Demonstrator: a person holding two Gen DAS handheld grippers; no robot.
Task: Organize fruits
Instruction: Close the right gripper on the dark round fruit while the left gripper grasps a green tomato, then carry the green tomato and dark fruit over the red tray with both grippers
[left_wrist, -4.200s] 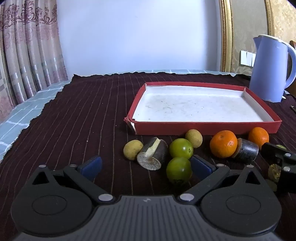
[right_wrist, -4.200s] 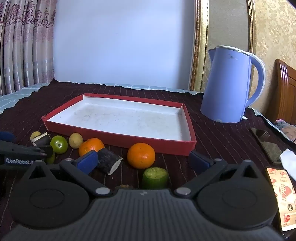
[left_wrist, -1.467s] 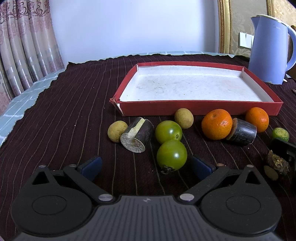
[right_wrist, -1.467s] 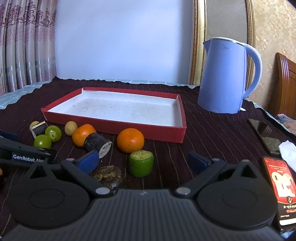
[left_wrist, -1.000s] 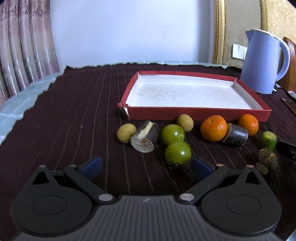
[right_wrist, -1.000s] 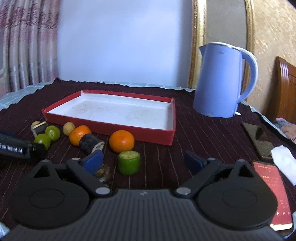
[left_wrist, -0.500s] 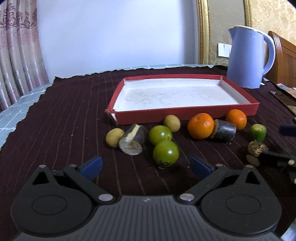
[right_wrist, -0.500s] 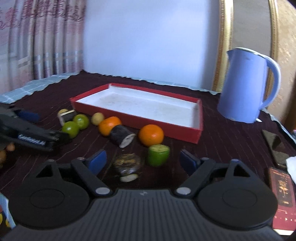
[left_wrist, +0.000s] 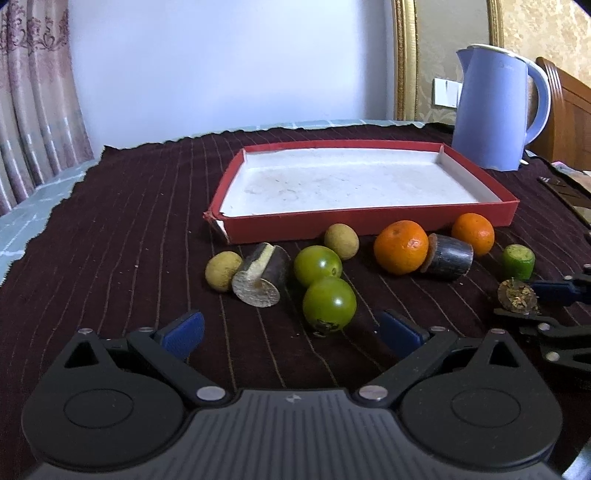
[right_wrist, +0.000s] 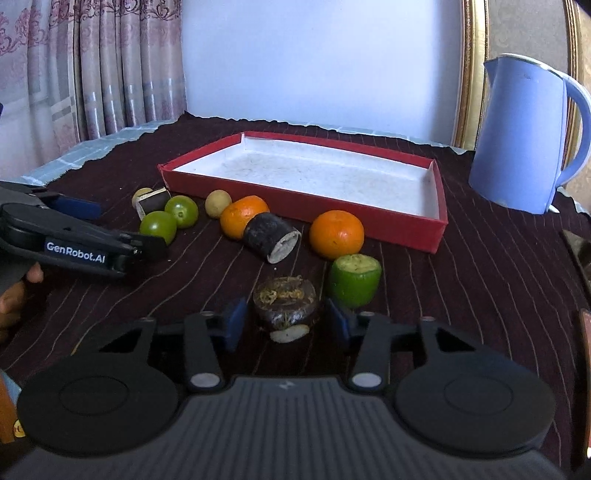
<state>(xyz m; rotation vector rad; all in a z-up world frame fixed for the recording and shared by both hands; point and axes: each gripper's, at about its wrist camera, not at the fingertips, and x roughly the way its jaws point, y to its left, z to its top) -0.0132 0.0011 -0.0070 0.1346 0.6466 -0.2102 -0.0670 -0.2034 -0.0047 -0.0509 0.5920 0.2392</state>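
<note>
Our right gripper (right_wrist: 286, 319) jaws have just been closing around the dark fruit piece (right_wrist: 286, 301) before the red tray (right_wrist: 441, 221), not yet pressing; left gripper (left_wrist: 291, 328) jaws stand open, empty.

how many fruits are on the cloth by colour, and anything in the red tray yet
orange: 2
green round: 2
green cut piece: 1
tan small round: 2
dark cut pieces: 3
total: 10
red tray: 0
</note>
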